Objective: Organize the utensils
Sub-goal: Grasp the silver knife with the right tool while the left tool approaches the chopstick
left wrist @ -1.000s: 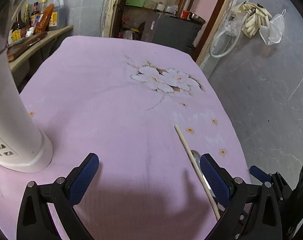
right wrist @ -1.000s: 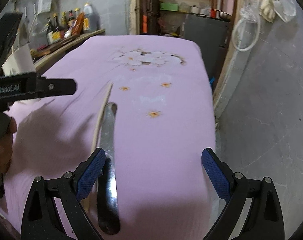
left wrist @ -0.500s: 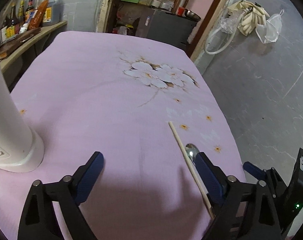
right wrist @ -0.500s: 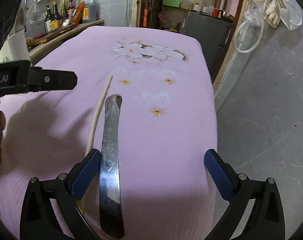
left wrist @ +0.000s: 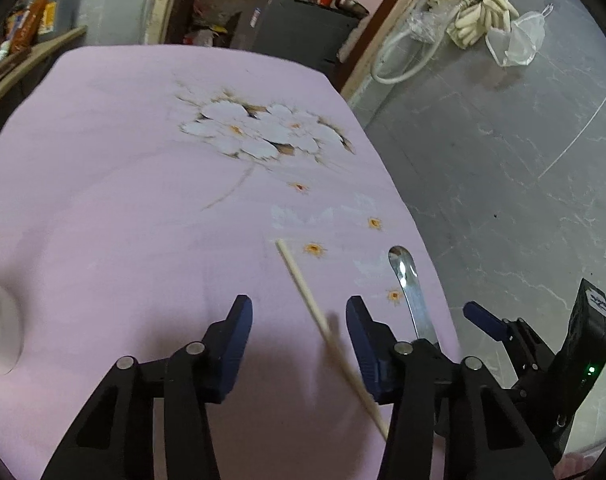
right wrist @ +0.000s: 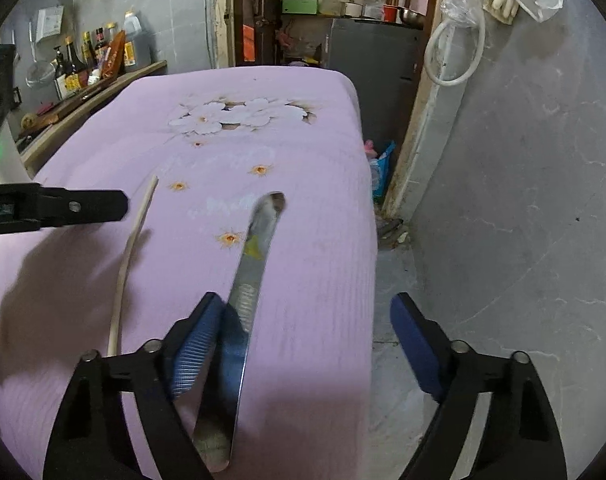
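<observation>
Plainly nothing is sorted yet: your left tongs point(left wrist: 299, 320), just narrowed, straddle the chopstick point(left wrist: 303, 280) without pinching, your right tongs point(right wrist: 307, 328), also narrowing, bracket the spoon point(right wrist: 251, 264) ungripped, both lying near the right edge of the pink floral-clothed table point(left wrist: 123, 160) in a cluttered kitchen with grey floor point(left wrist: 503, 160).

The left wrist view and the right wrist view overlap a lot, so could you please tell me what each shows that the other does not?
Only the left wrist view shows the left gripper from behind, its jaws, which have just been closing, around the chopstick without touching it.

Only the right wrist view shows the bottles on the side shelf clearly, and the right gripper with its left pad against the spoon.

Both show the chopstick, the spoon and the pink tablecloth.
</observation>
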A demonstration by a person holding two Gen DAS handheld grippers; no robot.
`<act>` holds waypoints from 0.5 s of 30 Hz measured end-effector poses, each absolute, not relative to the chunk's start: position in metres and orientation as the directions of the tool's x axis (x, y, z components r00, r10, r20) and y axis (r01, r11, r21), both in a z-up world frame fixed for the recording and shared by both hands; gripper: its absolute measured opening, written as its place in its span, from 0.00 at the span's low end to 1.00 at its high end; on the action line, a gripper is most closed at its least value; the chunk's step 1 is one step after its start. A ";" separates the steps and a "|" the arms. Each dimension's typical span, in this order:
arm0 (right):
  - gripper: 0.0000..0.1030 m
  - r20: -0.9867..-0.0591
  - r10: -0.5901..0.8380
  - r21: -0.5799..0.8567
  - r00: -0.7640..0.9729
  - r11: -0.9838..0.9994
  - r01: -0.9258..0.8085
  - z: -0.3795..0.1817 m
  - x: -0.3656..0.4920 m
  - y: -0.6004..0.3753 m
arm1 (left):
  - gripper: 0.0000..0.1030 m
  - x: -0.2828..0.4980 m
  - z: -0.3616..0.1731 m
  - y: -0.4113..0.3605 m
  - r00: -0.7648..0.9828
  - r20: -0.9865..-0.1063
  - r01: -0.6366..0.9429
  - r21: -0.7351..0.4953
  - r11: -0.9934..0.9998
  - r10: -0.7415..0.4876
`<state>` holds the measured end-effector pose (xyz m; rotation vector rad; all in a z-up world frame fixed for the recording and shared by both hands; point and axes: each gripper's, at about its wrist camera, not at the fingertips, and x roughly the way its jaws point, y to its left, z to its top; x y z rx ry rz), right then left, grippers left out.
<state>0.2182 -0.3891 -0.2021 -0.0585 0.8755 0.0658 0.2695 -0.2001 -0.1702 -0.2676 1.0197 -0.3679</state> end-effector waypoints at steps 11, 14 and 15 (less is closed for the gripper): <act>0.64 -0.769 0.161 0.092 0.619 0.986 -0.142 -0.199 0.255 -0.401 | 0.22 0.291 -0.177 -0.211 0.436 -0.823 0.142 -0.338 0.931 -0.365; 0.56 -0.773 0.178 0.098 0.609 0.982 -0.163 -0.201 0.268 -0.398 | 0.15 0.295 -0.179 -0.206 0.425 -0.826 0.126 -0.350 0.928 -0.369; 0.54 -0.774 0.184 0.097 0.606 0.980 -0.174 -0.201 0.272 -0.397 | 0.15 0.296 -0.179 -0.205 0.421 -0.827 0.125 -0.354 0.927 -0.372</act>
